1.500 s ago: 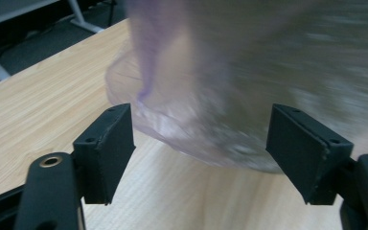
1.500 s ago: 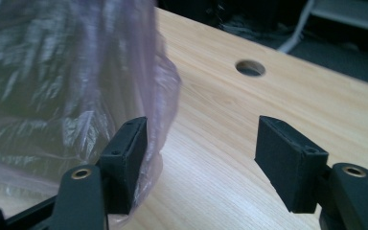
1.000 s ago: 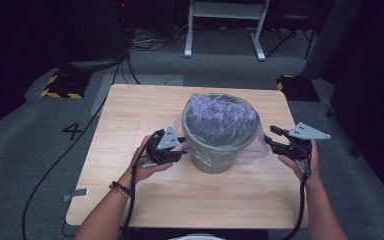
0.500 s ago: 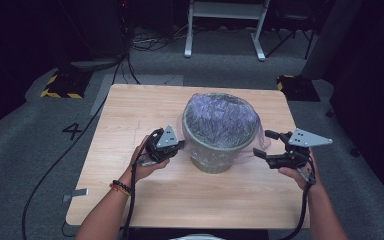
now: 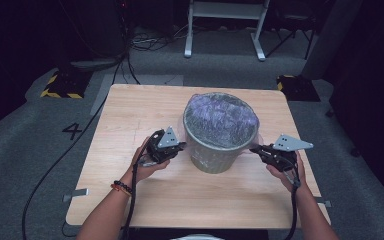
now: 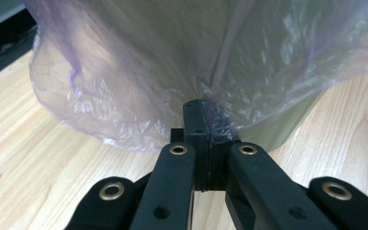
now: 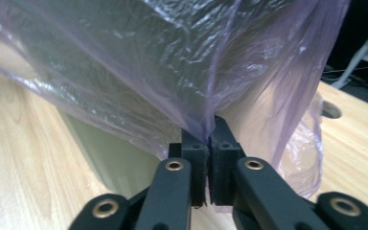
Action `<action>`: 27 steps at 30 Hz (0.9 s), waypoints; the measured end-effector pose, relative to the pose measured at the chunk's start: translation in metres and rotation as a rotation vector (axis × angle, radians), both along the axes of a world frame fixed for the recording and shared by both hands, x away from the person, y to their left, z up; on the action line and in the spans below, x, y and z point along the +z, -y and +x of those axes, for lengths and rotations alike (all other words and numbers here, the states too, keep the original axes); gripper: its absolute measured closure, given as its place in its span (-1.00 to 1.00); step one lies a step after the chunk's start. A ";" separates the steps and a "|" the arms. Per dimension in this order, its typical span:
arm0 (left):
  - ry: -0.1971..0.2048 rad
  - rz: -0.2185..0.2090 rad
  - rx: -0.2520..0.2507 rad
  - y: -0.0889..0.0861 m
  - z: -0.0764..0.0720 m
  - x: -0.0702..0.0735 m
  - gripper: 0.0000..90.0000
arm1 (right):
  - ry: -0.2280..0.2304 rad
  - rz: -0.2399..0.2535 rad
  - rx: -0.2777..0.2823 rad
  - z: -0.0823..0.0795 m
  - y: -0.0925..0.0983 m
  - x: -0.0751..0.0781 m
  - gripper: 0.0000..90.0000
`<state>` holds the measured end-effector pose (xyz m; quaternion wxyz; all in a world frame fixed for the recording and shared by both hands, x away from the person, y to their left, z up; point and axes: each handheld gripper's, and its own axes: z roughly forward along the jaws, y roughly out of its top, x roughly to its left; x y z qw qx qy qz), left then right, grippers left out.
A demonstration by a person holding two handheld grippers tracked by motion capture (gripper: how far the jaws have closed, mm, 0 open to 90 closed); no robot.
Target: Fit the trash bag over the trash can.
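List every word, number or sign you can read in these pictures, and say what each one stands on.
"4": a dark numeral on the grey floor left of the table.
Yellow-and-black hazard stripes, no words: on the dark block on the floor beyond the table's far left corner.
No readable text on the bin, its bag or the grippers.

both hands low, left gripper and right gripper clamped (jaws together).

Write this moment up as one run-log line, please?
left tongs: shut on bag | right tongs: just closed on bag, opposite side | bin: upright on table, bag over rim
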<state>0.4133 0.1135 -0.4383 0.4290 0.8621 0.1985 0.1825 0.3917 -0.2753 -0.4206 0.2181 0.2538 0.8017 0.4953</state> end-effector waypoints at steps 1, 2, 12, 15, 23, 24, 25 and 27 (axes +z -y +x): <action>0.000 0.000 0.000 0.000 0.000 0.000 1.00 | -0.006 -0.003 0.009 0.000 0.000 -0.002 0.97; -0.009 -0.001 0.005 0.000 0.000 -0.003 1.00 | -0.018 -0.002 0.014 0.001 0.000 -0.004 0.97; -0.017 0.005 -0.025 0.000 -0.007 -0.012 1.00 | -0.042 -0.044 0.086 -0.002 -0.006 -0.016 0.98; -0.024 0.012 -0.038 -0.001 -0.010 -0.014 1.00 | -0.046 -0.061 0.123 -0.007 -0.008 -0.020 0.98; -0.054 0.070 -0.032 -0.006 -0.005 -0.024 1.00 | -0.081 -0.128 0.141 -0.007 -0.008 -0.027 0.97; -0.059 0.073 -0.025 -0.006 -0.003 -0.026 1.00 | -0.100 -0.140 0.139 -0.004 -0.007 -0.029 0.95; -0.071 0.064 -0.015 -0.007 -0.001 -0.028 1.00 | -0.114 -0.158 0.123 -0.001 -0.006 -0.032 0.94; -0.087 0.065 -0.003 -0.008 0.002 -0.031 1.00 | -0.138 -0.168 0.112 0.004 -0.004 -0.037 0.93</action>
